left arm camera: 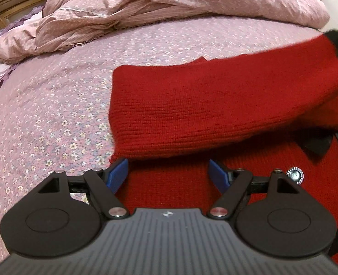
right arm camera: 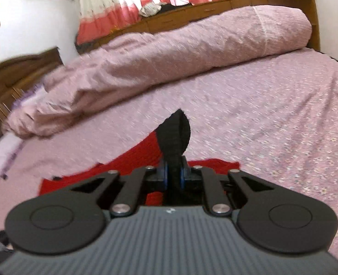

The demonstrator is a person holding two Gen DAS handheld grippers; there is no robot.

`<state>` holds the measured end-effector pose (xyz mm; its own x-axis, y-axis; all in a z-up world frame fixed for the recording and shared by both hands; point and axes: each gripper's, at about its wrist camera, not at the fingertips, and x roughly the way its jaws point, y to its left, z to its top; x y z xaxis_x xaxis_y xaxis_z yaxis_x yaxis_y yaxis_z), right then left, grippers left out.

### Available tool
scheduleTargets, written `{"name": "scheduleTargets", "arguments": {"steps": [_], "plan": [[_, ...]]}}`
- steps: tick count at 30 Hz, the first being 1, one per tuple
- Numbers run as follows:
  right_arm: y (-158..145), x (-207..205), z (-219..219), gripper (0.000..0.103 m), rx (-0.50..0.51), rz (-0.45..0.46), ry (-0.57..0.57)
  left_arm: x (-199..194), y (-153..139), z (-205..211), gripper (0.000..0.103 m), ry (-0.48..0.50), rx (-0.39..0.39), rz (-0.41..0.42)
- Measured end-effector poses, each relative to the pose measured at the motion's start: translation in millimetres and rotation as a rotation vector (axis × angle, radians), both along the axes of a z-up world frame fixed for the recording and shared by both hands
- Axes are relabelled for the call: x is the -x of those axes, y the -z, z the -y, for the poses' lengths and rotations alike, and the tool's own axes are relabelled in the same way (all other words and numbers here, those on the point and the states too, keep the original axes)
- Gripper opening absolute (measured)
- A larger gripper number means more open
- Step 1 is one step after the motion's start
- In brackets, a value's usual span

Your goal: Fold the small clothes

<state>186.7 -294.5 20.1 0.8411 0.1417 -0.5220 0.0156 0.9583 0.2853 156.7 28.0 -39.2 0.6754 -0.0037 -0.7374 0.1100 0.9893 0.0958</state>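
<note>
Red knit sweater (left arm camera: 214,105), black-trimmed, spread on the flowered bedsheet (left arm camera: 54,114) near the front edge of the bed; one sleeve drawn up off the body of the garment and stretched toward the right of the left wrist view, ending in a black cuff (right arm camera: 175,135); cuff pinched flat between the blue pads of the right gripper (right arm camera: 174,176), clenched tight on it, tip of the cuff standing up past the fingertips; lower body of the sweater lying flat beneath the raised sleeve, with a round silver button (left arm camera: 295,174) and a strip of black trim showing at right. Left gripper (left arm camera: 169,171) released, jaws spread wide over the red knit, nothing between the pads, hanging just above the fabric near its left edge. Beyond the sweater, a rumpled pink quilt (left arm camera: 146,11) heaped along the far side of the bed; wooden headboard (right arm camera: 19,73) at left; red-and-white curtain (right arm camera: 127,4) behind.
</note>
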Motion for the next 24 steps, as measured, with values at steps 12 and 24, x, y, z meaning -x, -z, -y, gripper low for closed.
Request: {"name": "scheduleTargets", "arguments": {"steps": [12, 24], "plan": [[56, -15, -3, 0.019, 0.067, -0.159, 0.033, 14, -31, -5, 0.081, 0.022, 0.022, 0.031], [22, 29, -11, 0.027, 0.097, -0.084, 0.009, -35, -20, -12, 0.081, -0.021, -0.024, 0.026]]}}
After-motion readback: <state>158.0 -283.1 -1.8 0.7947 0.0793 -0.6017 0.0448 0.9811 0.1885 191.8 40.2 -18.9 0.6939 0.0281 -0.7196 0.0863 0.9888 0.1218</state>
